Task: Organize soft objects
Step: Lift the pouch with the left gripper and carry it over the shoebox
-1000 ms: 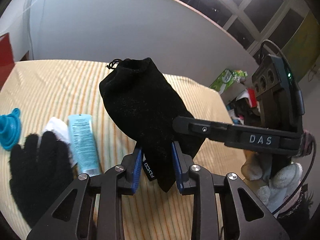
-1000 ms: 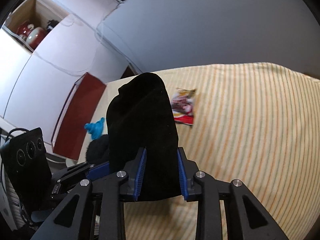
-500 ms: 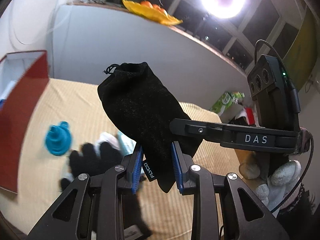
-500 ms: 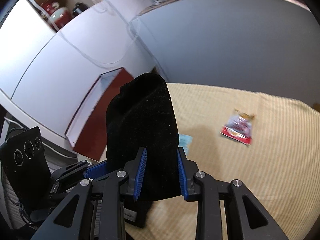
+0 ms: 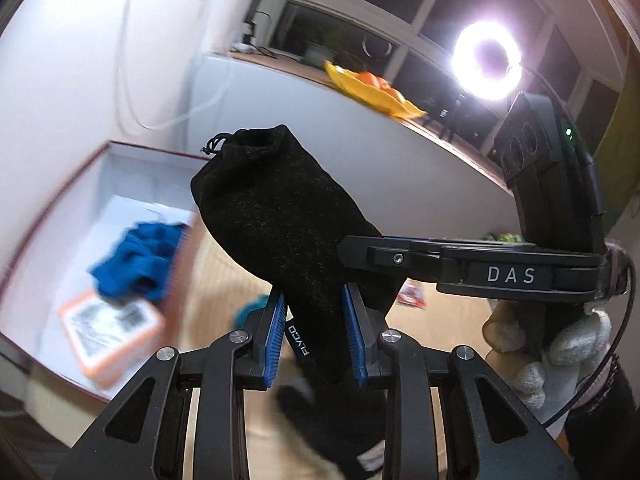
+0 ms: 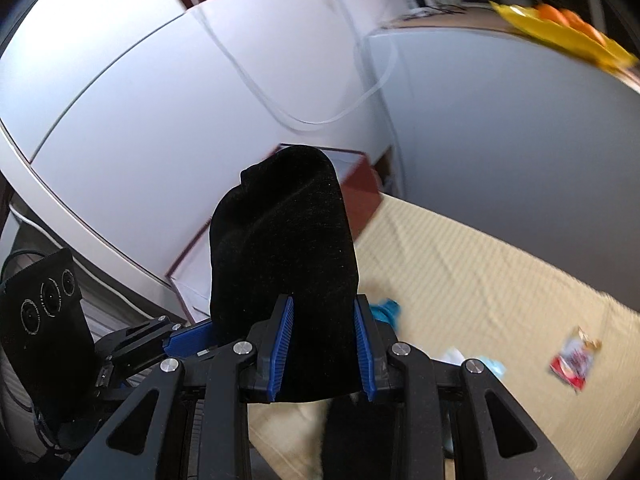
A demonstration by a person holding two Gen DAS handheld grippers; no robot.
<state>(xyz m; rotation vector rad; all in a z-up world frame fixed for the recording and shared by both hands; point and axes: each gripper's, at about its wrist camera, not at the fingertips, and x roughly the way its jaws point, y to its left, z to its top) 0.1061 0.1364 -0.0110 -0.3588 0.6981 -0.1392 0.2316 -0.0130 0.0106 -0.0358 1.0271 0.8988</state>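
Both grippers had swung the black drawstring pouch from above the striped cloth toward the red-walled box. The left gripper and right gripper each clamped it aloft; the box's contents were blurred.

"DAS" on right gripper, "FIYCO" tag on black pouch
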